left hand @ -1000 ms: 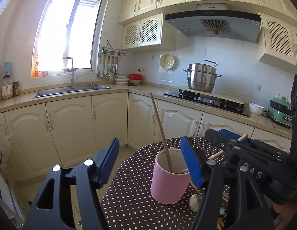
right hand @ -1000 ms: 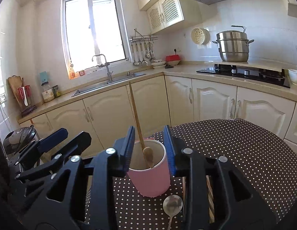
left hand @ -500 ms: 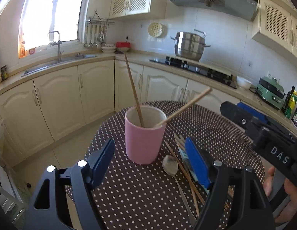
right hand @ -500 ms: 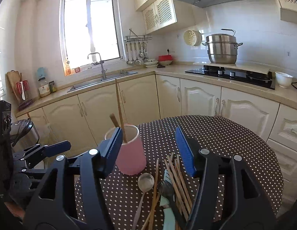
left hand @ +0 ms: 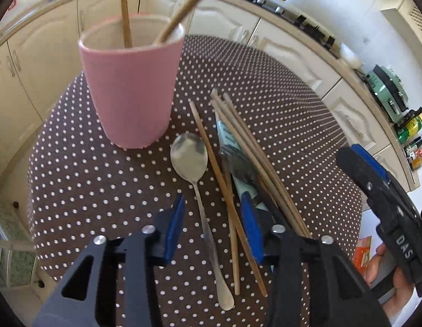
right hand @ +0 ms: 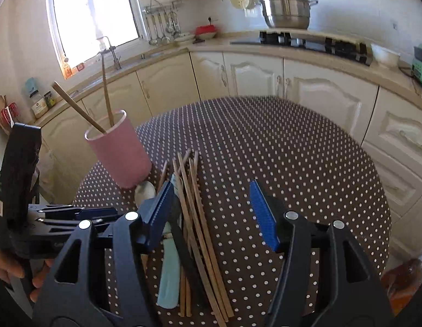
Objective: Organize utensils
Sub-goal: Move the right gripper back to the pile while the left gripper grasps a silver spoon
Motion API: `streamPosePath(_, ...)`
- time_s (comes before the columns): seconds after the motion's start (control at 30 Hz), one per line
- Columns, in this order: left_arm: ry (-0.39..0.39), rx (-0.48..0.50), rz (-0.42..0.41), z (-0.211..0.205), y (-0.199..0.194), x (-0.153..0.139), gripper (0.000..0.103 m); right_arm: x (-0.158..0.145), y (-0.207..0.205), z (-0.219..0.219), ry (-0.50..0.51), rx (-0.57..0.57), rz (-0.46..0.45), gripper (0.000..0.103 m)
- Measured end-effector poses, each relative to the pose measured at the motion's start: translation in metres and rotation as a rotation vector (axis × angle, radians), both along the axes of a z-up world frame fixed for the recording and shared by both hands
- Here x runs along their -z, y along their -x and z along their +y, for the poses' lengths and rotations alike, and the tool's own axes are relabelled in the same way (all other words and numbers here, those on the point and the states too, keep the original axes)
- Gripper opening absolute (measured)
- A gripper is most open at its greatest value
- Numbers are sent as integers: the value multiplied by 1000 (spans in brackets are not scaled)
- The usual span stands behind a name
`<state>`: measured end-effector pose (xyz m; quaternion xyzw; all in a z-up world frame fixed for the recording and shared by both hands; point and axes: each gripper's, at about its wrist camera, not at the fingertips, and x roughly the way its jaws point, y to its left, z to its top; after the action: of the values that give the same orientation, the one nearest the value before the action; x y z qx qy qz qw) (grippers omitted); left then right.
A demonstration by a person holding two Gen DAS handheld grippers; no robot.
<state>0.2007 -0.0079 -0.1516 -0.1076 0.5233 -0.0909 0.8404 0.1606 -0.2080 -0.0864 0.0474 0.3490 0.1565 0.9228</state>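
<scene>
A pink cup [left hand: 131, 87] stands on the dotted table [left hand: 292, 125] with two wooden sticks in it. Beside it lie a metal spoon [left hand: 194, 174], several wooden chopsticks [left hand: 249, 152] and a light-blue-handled utensil [right hand: 170, 280]. My left gripper [left hand: 211, 226] is open, low over the spoon handle and two chopsticks. My right gripper [right hand: 211, 212] is open above the chopstick pile [right hand: 194, 207]; the cup [right hand: 120, 152] is to its left. The right gripper also shows at the right edge of the left wrist view [left hand: 374, 188].
Kitchen cabinets and counter [right hand: 265, 51] ring the table, with a stove and steel pot [right hand: 284, 8] behind. The table's right half [right hand: 306, 150] holds nothing. An orange packet [right hand: 404, 278] lies below the table's right edge.
Both grippers have dropped down and tilted toward the utensil pile. The left one now straddles the spoon handle, the right one has shifted right over the chopsticks.
</scene>
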Motion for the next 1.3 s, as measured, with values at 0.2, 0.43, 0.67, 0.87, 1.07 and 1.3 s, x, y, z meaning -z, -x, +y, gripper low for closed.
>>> streamPosePath(0.2,8,-16,50,-9,-16,21,34,20,-14,-8,8,-12,85,58)
streamPosePath(0.43,-6,-27,61,-18,-28,27,20,35,-25,-14,10,-19,135,58)
streamPosePath(0.67,-18,-17,55,-19,-37,25,17,41,-35,-10,32,-37,167,58)
streamPosePath(0.87,-11,-23,80,-7,-37,27,11,45,-42,-1,51,-54,184,58)
streamPosePath(1.07,-75,-9,74,-14,-40,28,12,49,-46,10,64,-70,212,58)
streamPosePath(1.3,-134,8,38,-26,-44,28,5,51,-51,20,100,-96,259,58)
